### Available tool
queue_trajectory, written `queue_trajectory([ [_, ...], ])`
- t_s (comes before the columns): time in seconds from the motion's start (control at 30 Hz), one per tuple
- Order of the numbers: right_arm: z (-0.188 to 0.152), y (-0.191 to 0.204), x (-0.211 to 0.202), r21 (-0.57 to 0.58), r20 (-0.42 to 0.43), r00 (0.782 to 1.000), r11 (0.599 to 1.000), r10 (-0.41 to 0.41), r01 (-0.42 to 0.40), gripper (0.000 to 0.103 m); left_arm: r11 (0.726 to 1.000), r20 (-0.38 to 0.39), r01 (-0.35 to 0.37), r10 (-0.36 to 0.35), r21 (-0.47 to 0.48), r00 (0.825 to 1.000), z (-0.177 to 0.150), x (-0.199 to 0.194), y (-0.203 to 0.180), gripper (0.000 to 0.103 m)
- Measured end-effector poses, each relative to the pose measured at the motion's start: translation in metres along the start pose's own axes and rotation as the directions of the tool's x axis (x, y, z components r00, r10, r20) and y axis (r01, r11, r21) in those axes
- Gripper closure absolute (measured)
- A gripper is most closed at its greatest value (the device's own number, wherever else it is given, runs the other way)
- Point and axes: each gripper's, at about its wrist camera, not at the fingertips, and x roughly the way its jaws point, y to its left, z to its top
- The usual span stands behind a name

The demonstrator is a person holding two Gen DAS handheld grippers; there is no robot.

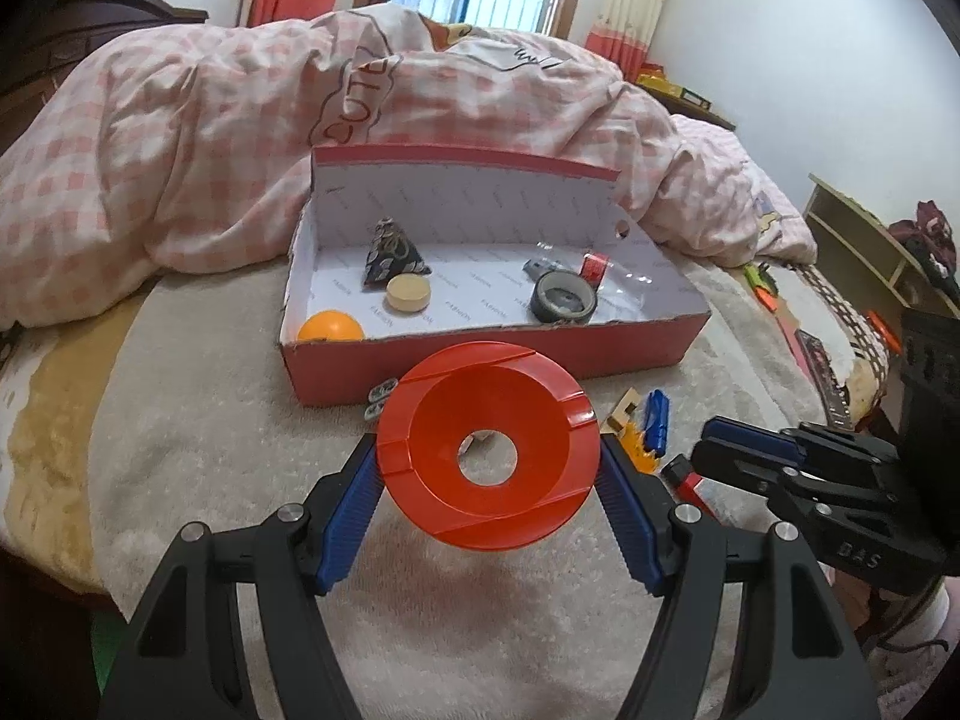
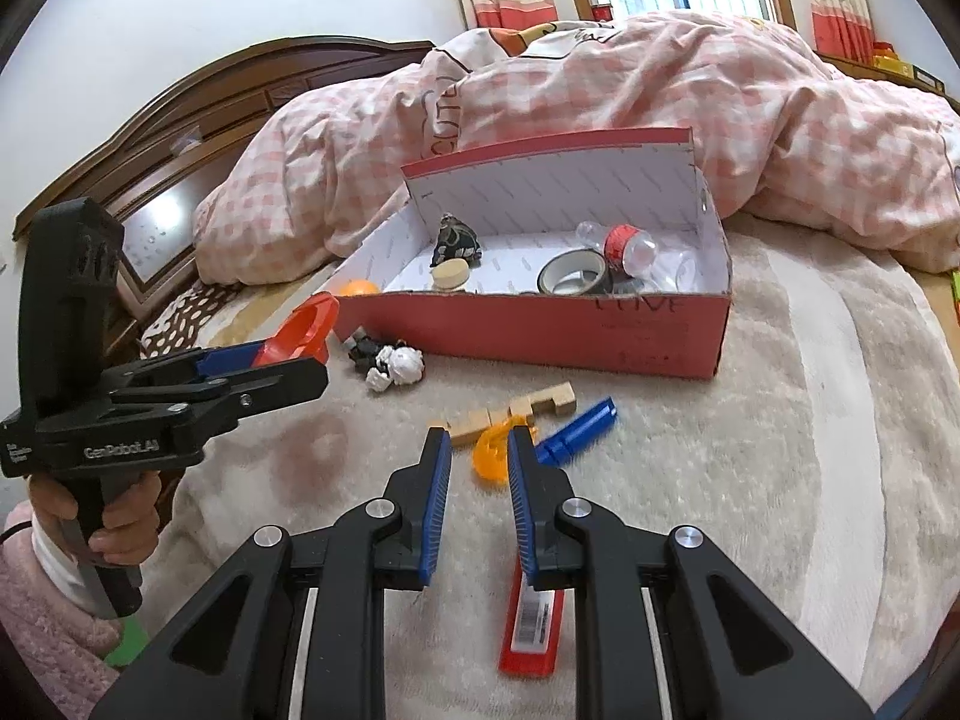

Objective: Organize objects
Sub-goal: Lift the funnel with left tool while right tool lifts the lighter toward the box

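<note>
Overhead, left gripper (image 1: 489, 468) clamped on orange funnel (image 1: 489, 447) (tilted), right gripper (image 2: 479, 450) nearly together, empty.

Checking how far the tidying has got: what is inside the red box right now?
Inside the red box: an orange ball, a tan disc, a dark patterned pouch, a tape roll and a clear bottle. The front wall hides the near floor.

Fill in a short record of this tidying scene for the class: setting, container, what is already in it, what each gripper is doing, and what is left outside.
setting: bed with a pink checked quilt
container: open red box
inside: orange ball, tape roll, plastic bottle, round wooden disc
left gripper: holding an orange funnel
right gripper: nearly shut, nothing between the pads
outside: blue piece, wooden block, black-and-white toy
</note>
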Motion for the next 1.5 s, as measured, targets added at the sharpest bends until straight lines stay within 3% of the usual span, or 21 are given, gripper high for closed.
queue_trajectory([
  [0.37,0.018,-0.005,0.010,-0.013,0.007,1.000,1.000,0.002,-0.002,0.082,0.998,0.018,0.048,-0.049,0.035,0.999,0.012,0.002,0.002,0.033],
  [1.27,0.037,-0.022,0.023,-0.008,0.010,1.000,1.000,-0.003,0.003,0.082,0.998,0.013,0.050,-0.051,0.038,0.999,0.029,0.022,0.013,0.033],
  [1.5,0.026,-0.018,0.010,-0.019,-0.056,0.998,1.000,-0.002,0.001,0.082,0.998,0.016,0.038,-0.039,0.041,0.999,0.027,0.020,0.013,0.033],
])
